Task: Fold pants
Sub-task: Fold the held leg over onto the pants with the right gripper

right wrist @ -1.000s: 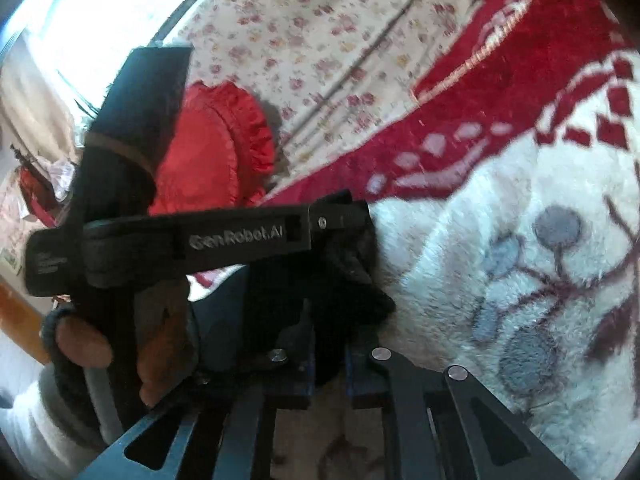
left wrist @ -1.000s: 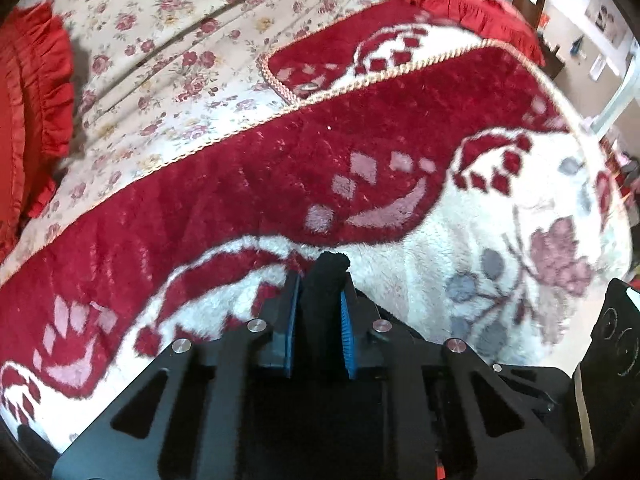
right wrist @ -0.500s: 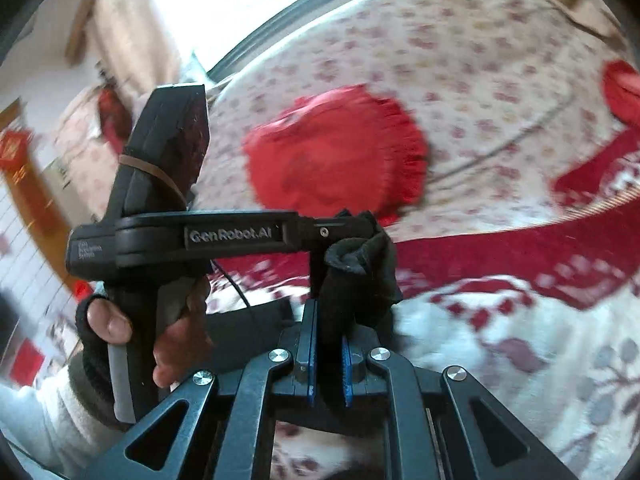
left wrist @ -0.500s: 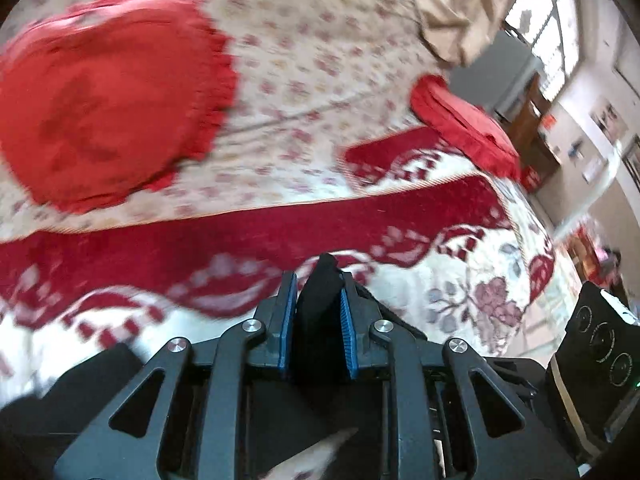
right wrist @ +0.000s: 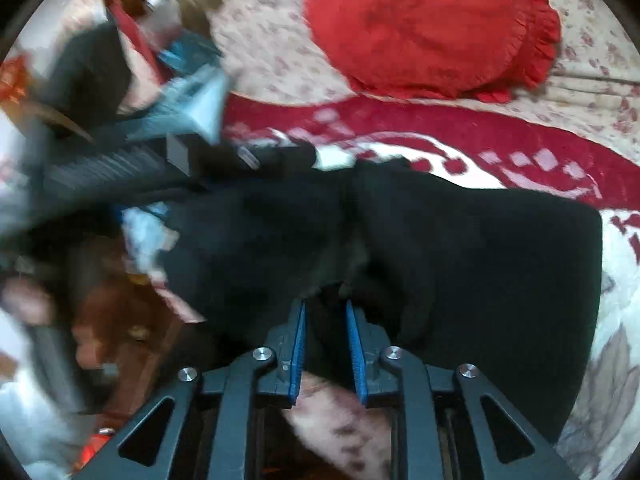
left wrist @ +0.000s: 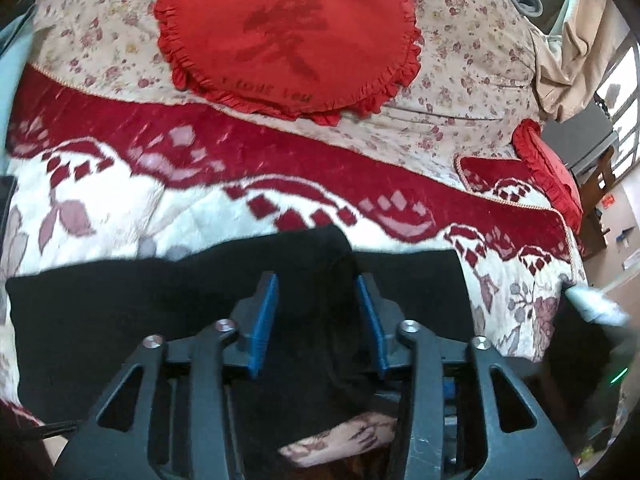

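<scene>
The black pants lie spread across the red and white plush blanket, folded over into a broad dark band. My left gripper points down at them. Its jaws are opening, and a loose hump of black cloth still stands between the blue pads. The right wrist view shows the same pants, with my right gripper over their near edge. Its jaws are opening too, a tuck of black cloth between the pads. The left tool's dark body is a blur at the left.
A round red ruffled cushion lies on the floral bedsheet beyond the blanket, also seen from the right wrist as the cushion. A second red cushion sits far right. Blurred clutter and a bed edge lie to the left.
Both grippers have swung sideways across the bed carrying the pants, bringing the round cushion into view. The pants now rest flat on the blanket and both pairs of jaws have widened.
</scene>
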Demonstrator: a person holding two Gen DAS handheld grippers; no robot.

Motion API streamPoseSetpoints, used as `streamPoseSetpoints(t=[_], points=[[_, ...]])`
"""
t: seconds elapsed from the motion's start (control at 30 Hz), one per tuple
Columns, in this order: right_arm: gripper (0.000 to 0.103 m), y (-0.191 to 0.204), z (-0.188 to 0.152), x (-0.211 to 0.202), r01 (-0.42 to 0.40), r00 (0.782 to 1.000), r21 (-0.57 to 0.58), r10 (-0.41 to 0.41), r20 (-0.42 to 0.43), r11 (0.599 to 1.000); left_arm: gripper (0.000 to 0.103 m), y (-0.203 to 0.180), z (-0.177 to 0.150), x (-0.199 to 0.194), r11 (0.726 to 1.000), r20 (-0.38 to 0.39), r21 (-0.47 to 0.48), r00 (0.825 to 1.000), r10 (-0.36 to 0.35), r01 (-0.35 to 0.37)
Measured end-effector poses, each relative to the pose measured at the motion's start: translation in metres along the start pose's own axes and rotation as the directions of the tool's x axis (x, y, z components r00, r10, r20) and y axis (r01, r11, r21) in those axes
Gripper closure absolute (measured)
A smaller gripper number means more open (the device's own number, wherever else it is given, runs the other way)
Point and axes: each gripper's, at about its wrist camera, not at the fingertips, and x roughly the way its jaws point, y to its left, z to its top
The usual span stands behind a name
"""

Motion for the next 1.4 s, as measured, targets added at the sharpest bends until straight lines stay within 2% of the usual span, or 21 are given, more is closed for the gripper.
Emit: streamPoseSetpoints(t=[0.1,0.17,0.2,0.23,0.3,0.4,0.5,0.63,0.73,0.97,1.1,1.2,1.4], points=[[0.082,-0.012,0.001,-0.037,-0.053,0.994,0.052,0.048,0.099,0.997,0.062,-0.002,-0.010,0.004,1.000,-0.019,-0.010,1.000,-0.013,0.013],[0.082,-0.023,0.002,-0.058,0.026,0.987,0.069,-0.036,0.156,0.997,0.061,-0.007,-0.015,0.010,1.000,-0.035,-0.007,0.999,-0.007,0.007],[0.082,-0.029,0.005,-0.063,0.091,0.982,0.070,-0.101,0.161,0.993,0.060,-0.011,-0.016,0.013,1.000,-0.039,-0.002,0.999,0.001,-0.001],[0.082,-0.035,0.007,-0.064,0.167,0.973,0.071,-0.176,0.150,0.983,0.060,-0.016,-0.018,0.016,1.000,-0.044,0.005,0.999,0.014,-0.014],[0.082,-0.048,0.010,-0.061,0.250,0.958,0.088,-0.259,0.126,0.964,0.060,-0.023,-0.020,0.018,1.000,-0.043,0.020,0.999,0.023,-0.022],[0.082,-0.064,0.020,-0.048,0.284,0.951,0.098,-0.293,0.096,0.954,0.059,-0.032,-0.021,0.021,0.998,-0.029,0.037,0.999,0.042,-0.041],[0.082,-0.069,0.028,-0.024,0.337,0.939,0.078,-0.342,0.048,0.938,0.057,-0.034,-0.024,0.031,0.992,-0.037,0.053,0.993,0.113,-0.111],[0.082,-0.070,0.028,-0.007,0.303,0.953,0.057,-0.302,-0.019,0.951,0.057,-0.023,-0.032,0.047,0.990,-0.085,0.021,0.987,0.137,-0.136],[0.082,-0.071,0.030,-0.011,0.285,0.959,0.081,-0.285,-0.016,0.955,0.057,-0.019,-0.036,0.041,0.992,-0.072,0.007,0.990,0.125,-0.125],[0.082,-0.053,0.006,-0.043,0.294,0.955,0.080,-0.296,0.012,0.953,0.057,-0.021,-0.040,0.010,0.995,-0.038,-0.012,0.994,0.098,-0.099],[0.082,-0.049,-0.016,-0.048,0.307,0.952,0.064,-0.305,-0.040,0.950,0.057,-0.032,-0.037,-0.007,0.996,0.014,0.004,0.996,0.088,-0.088],[0.082,-0.051,-0.026,-0.042,0.308,0.949,0.061,-0.303,-0.081,0.949,0.057,-0.042,-0.033,-0.007,0.996,0.024,0.013,0.996,0.086,-0.086],[0.081,-0.047,-0.034,-0.042,0.310,0.948,0.055,-0.304,-0.091,0.949,0.057,-0.062,-0.031,0.000,0.997,0.032,0.037,0.997,0.071,-0.073]])
